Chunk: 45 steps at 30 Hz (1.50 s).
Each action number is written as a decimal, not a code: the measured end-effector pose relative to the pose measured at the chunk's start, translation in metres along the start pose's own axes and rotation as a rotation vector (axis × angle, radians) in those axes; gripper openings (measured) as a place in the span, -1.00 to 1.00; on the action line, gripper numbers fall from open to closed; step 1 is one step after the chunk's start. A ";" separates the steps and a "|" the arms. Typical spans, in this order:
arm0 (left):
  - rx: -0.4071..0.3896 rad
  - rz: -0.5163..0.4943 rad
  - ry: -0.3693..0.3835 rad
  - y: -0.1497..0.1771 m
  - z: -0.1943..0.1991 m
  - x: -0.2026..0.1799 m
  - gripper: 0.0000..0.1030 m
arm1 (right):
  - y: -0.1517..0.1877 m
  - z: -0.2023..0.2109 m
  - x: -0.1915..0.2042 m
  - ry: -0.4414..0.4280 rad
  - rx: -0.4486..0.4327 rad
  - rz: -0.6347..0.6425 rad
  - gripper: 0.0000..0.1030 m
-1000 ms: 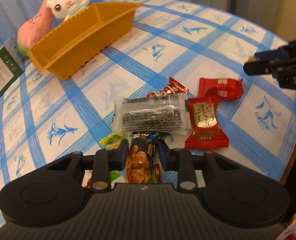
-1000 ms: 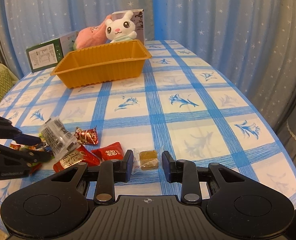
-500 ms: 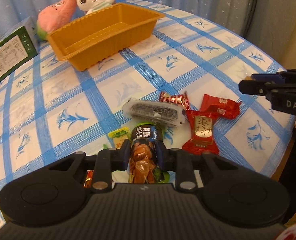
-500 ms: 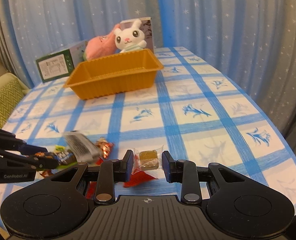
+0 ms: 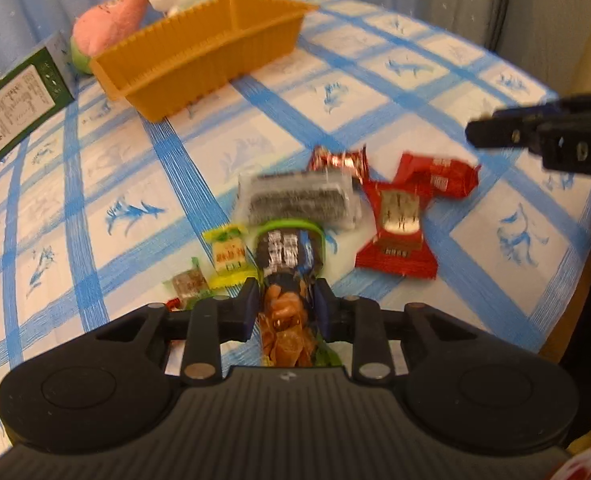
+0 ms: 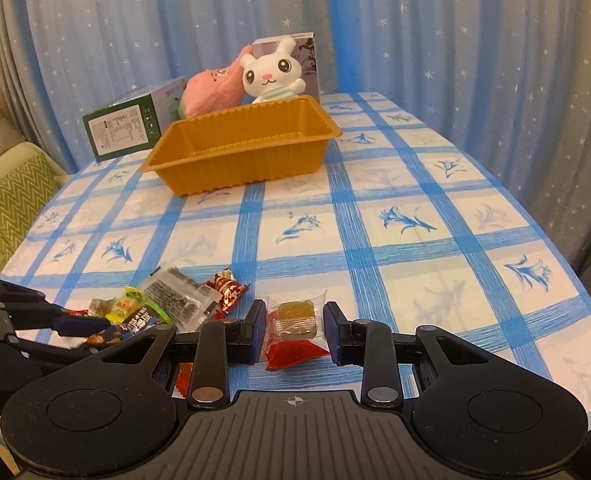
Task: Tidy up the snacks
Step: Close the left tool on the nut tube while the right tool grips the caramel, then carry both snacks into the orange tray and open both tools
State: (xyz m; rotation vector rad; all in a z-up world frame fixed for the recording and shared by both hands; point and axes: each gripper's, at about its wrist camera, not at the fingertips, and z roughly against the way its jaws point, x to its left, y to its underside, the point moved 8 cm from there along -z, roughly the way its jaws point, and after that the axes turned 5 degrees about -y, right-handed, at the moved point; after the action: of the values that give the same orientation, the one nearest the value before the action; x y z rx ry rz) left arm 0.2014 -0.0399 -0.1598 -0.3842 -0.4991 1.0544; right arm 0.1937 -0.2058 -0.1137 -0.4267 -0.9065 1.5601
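Snacks are being gathered for the tray, judging by both grips. Nearest, the left gripper (image 5: 285, 306) pinches a dark peanut packet (image 5: 285, 268) by its middle, clear of the tablecloth (image 6: 395, 184). The right gripper (image 6: 293, 330) clamps a clear-wrapped amber candy (image 6: 295, 316), its wrapper touching both fingers. Just beyond lie the loose pieces: a seaweed pack (image 5: 299, 200), red packets (image 5: 399, 236) and a small yellow sweet (image 5: 227, 254), bunched near the front edge. Far off stands the orange tray (image 6: 239, 152), empty, its open top facing up, likely the place for both held snacks.
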 end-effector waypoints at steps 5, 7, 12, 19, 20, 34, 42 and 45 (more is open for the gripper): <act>-0.020 0.032 0.001 -0.002 0.006 0.004 -0.49 | -0.001 0.001 -0.001 -0.004 -0.006 -0.006 -0.39; -0.041 0.056 0.000 -0.006 0.014 0.010 -0.49 | -0.003 0.002 0.000 -0.009 -0.009 -0.012 -0.39; -0.086 0.113 -0.007 -0.022 0.036 0.030 -0.49 | -0.011 0.002 0.006 -0.036 -0.021 -0.010 -0.39; -0.168 0.195 -0.039 -0.063 0.049 0.073 -0.49 | -0.056 -0.008 0.011 -0.087 -0.079 0.026 -0.39; -0.180 0.209 -0.048 -0.070 0.048 0.080 -0.49 | -0.065 -0.012 0.011 -0.092 -0.088 0.036 -0.39; -0.305 0.343 -0.075 -0.162 -0.008 0.124 -0.49 | -0.172 -0.106 0.017 -0.172 -0.162 0.089 -0.39; -0.307 0.350 -0.073 -0.190 -0.050 0.141 -0.49 | -0.201 -0.162 0.019 -0.175 -0.161 0.112 -0.39; -0.323 0.372 -0.053 -0.201 -0.063 0.147 -0.48 | -0.208 -0.178 0.018 -0.176 -0.159 0.104 -0.39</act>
State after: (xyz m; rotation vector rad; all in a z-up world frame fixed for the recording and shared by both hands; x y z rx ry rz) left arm 0.4414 -0.0021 -0.0765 -0.7577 -0.6640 1.3481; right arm 0.4556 -0.1399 -0.0661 -0.4602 -1.1653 1.6451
